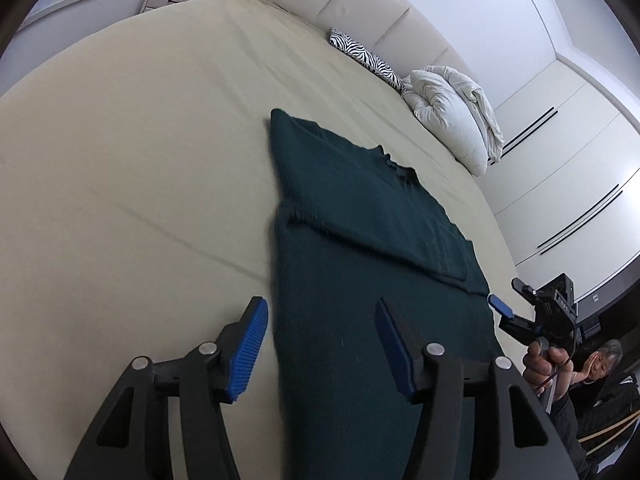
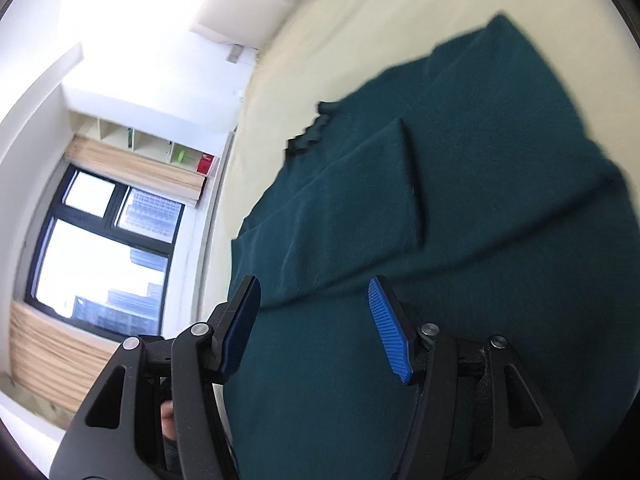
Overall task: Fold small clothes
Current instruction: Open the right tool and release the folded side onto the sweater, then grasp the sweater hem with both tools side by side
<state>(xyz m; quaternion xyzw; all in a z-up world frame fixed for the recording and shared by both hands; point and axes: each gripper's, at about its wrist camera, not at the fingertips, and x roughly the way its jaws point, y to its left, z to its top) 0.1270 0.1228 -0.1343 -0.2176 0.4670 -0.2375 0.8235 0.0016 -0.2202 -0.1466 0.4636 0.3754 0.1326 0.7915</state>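
A dark green sweater (image 1: 360, 220) lies flat on the cream bed sheet (image 1: 140, 160), one sleeve folded across its body. My left gripper (image 1: 320, 308) hovers open just above the sweater's near left edge, with nothing pinched between its blue pads. At the sweater's right edge my right gripper (image 1: 510, 296) is held in a hand. In the right wrist view the right gripper (image 2: 313, 282) stands open over the sweater (image 2: 440, 200), its pads apart and not pressing on the cloth. The collar (image 2: 312, 136) shows near the bed sheet (image 2: 360, 20).
A rolled white duvet (image 1: 452, 120) and a zebra-print pillow (image 1: 364, 58) lie against the padded headboard (image 1: 360, 4). White wardrobe doors (image 1: 580, 160) stand to the right. A person (image 1: 600, 368) is at the bed's lower right. A window (image 2: 100, 260) is beyond the bed's edge.
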